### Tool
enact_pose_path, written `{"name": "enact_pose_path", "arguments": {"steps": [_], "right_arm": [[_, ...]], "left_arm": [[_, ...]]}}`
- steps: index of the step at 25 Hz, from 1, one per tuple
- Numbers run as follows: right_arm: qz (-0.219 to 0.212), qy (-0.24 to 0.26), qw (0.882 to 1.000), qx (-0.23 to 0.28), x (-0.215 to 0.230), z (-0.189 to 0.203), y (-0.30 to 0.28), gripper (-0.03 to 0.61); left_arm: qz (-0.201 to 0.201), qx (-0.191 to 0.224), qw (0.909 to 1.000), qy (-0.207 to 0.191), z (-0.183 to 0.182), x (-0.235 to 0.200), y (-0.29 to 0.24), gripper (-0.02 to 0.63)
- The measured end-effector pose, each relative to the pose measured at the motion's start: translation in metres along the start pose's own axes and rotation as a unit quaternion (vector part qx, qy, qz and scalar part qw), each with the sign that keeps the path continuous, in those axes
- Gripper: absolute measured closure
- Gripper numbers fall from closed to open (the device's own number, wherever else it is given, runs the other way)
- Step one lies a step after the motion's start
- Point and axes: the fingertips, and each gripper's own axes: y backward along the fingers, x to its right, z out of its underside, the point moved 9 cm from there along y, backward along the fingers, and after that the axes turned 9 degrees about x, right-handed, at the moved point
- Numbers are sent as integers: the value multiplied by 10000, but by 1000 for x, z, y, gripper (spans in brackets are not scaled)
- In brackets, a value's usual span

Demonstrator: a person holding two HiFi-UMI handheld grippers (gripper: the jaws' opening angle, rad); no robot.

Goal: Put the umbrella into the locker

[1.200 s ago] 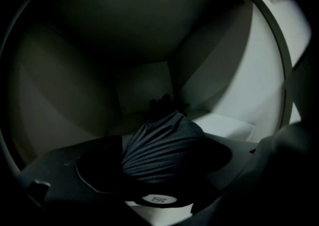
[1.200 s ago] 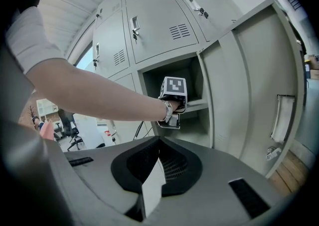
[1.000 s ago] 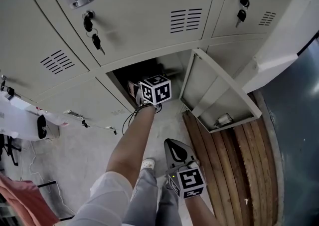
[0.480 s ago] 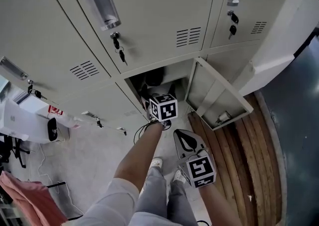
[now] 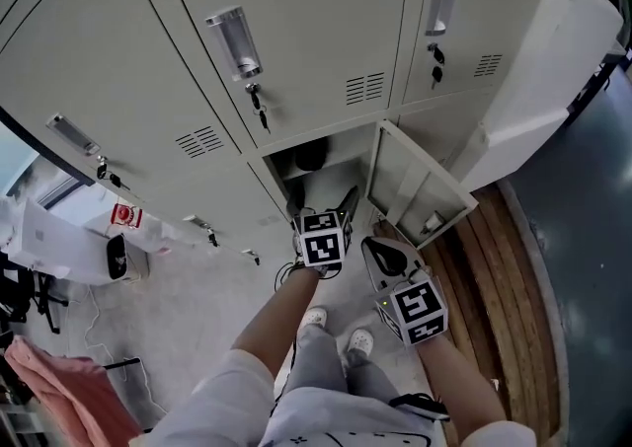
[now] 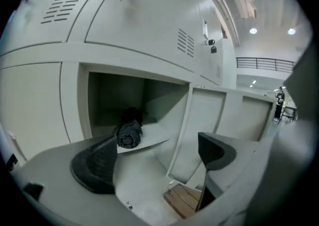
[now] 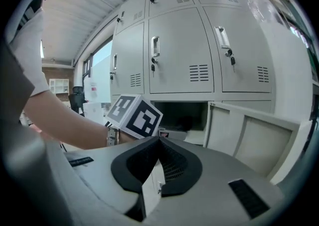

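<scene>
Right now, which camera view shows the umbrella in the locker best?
The left gripper view: the folded dark umbrella lies in plain sight on the floor of the open compartment. The head view gives only a small dark shape deep inside. The right gripper view shows the compartment's dark opening, where the umbrella cannot be told.

Locker shelf (image 6: 152,139); folded dark umbrella (image 6: 129,133) lying on it
</scene>
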Motion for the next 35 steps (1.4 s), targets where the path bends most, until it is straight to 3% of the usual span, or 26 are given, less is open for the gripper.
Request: {"name": "enact_pose_path", "arguments": {"steps": [3,6,13,19,21,26,35], "right_arm": [[-125,200,9997,63,-5,-18,12,566],[-117,296,9993,212,-4,-36,23,566],[-152,153,9985,500,-9,-53,39,566],[-341,390,9970,580,-14,-64,43,566],[-383,432,9965,598,-16,-67,43,566],[-426,509,9960,592,-21,-66,41,566],[-438,361,9960,683,-21,-62,42,566]], "left_arm": [[289,173,9994,117,-16,9,26,103],[517,449,9977,-18,-34,20,48,112],[673,825,9943,-45,-61,28,90,145],[807,976,9919,-114,-72,31,115,207],[804,1048,9912,-106,-73,30,124,267],[797,1043,9911,-208,-65,32,142,591],[1157,1226,9854,-250,-68,46,164,591]]}}
